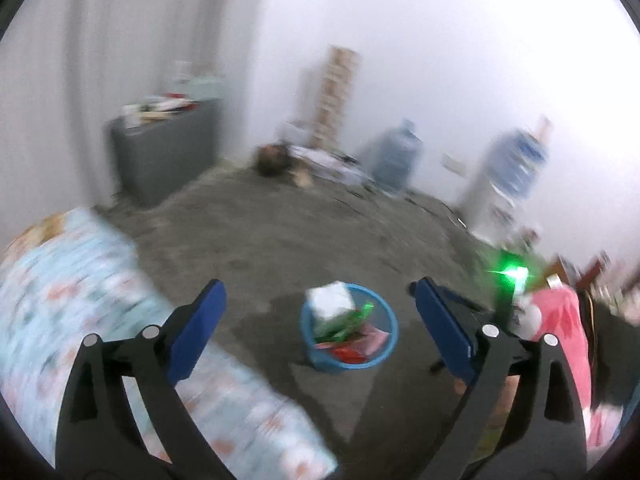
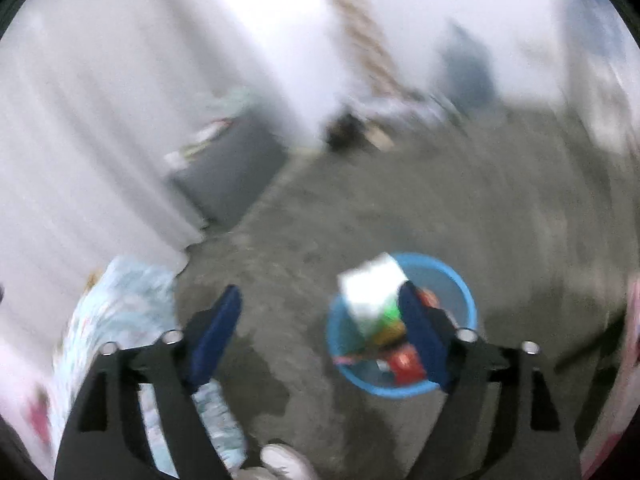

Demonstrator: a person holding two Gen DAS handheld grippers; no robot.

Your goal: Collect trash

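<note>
Both the left gripper and right gripper gape empty above the blue basket, where the white carton sits atop wrappers, so the drop looks done and fetching more trash seems next.

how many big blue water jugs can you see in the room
2. One water jug stands on the floor against the far wall; the other water jug is to its right, seemingly atop a white stand. The blur may hide others.

No legible text or labels anywhere.
</note>
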